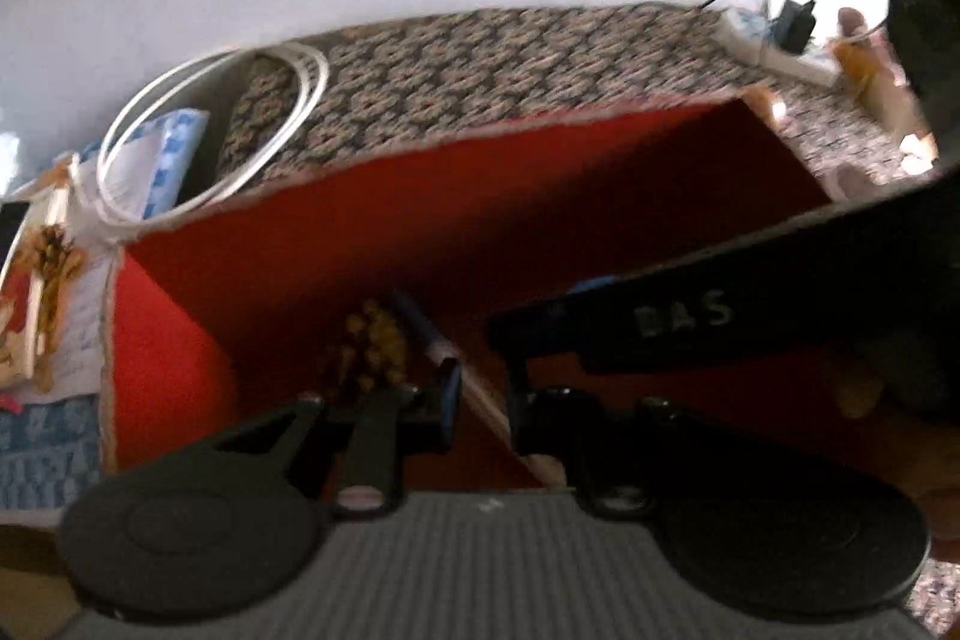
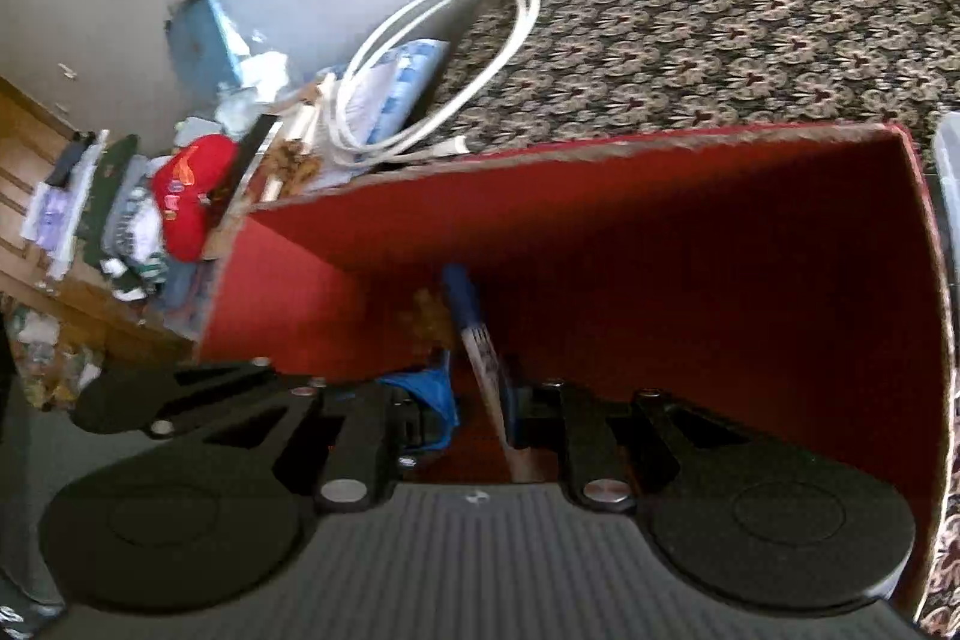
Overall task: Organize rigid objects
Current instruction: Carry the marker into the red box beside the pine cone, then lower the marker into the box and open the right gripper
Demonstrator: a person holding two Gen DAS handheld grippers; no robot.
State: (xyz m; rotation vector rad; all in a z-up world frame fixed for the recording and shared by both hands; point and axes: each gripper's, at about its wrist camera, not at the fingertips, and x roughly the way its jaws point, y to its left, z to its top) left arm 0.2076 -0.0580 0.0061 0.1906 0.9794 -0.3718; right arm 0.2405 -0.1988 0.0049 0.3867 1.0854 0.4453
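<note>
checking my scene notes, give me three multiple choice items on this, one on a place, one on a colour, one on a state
1. Where does the coiled white cable lie?
A. Inside the box
B. On the flower-patterned cloth, behind the box
C. Hung on the wall

2. What colour are the inner walls of the open cardboard box?
A. Green
B. White
C. Red

3. How is the top of the box?
A. Open
B. Taped shut
C. Covered by a lid

Answers:
1. B, since the loops rest on the cloth beyond the far rim of the box.
2. C, since every inner wall in both views is red.
3. A, since both views look straight in at a blue-handled thing on its floor.
</note>
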